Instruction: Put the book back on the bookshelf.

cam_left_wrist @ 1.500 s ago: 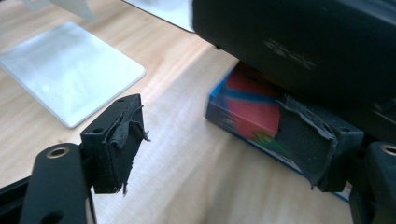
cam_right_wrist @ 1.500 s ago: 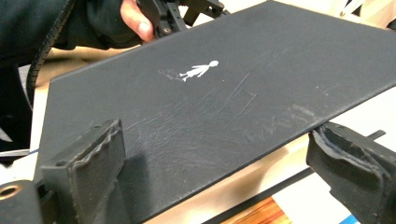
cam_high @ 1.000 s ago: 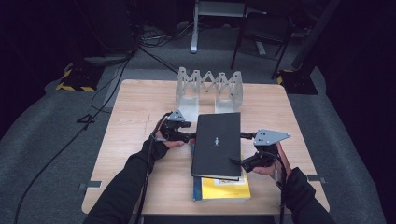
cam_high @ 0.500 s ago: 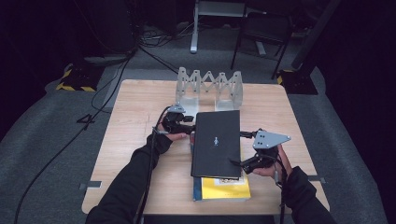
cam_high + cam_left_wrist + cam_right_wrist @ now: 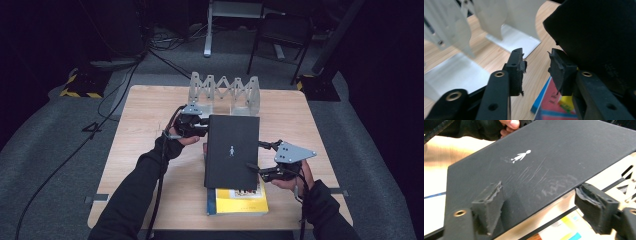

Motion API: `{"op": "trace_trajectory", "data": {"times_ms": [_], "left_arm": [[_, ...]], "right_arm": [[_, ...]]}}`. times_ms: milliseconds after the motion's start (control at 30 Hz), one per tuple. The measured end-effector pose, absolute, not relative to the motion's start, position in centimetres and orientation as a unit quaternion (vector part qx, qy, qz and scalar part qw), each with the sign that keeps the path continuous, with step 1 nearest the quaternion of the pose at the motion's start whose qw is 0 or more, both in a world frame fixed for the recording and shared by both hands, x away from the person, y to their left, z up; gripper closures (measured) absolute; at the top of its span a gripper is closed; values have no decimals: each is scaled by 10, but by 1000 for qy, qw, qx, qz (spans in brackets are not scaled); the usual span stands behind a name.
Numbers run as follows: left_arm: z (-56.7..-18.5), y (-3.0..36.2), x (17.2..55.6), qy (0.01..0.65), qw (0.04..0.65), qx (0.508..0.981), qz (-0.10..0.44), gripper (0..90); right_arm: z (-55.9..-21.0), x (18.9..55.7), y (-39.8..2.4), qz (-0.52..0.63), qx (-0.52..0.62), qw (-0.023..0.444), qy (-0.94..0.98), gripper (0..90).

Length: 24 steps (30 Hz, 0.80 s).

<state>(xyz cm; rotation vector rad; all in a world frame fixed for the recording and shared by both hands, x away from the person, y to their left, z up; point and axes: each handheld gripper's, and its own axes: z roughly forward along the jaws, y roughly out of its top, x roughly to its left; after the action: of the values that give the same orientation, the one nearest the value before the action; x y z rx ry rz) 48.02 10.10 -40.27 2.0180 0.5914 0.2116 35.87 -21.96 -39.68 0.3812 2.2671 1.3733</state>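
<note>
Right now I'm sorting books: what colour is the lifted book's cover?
Black book, small white figure; right gripper view.

I see a matt black book cover [image 5: 544,165], finely scratched — its page edges [image 5: 554,210] look like cream paper. The table [image 5: 150,130] is pale wood-grain, smooth. The rack [image 5: 506,22] looks like white plastic; the pads [image 5: 491,205] — rough, worn rubber.

A black book [image 5: 544,167] with a small white figure printed on its cover is seen tilted, its fore edge raised above the wooden table [image 5: 451,152]. The right gripper [image 5: 544,210] is set astride that edge, one pad over the cover, the other beneath it; the jaws have just been closing. Fingertips [image 5: 510,125] are seen at the book's far edge. Beneath, a colourful book [image 5: 566,227] is partly seen.
</note>
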Motion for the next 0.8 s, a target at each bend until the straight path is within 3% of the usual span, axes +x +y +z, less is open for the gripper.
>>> {"op": "trace_trajectory", "data": {"times_ms": [200,333,467,800], "left_arm": [[-389,98,477,239,495,829,101,698],[-374,96,472,231,505,824,111,715],[-368,95,465,229,502,825,124,698],[-360,100,443,230,512,815,147,648]], "right_arm": [[-392,359,-222,512,149,259,805,349],[-386,359,-227,524,154,280,790,449],[-383,356,-234,537,152,276,783,525],[-380,339,-237,550,135,283,774,591]]}}
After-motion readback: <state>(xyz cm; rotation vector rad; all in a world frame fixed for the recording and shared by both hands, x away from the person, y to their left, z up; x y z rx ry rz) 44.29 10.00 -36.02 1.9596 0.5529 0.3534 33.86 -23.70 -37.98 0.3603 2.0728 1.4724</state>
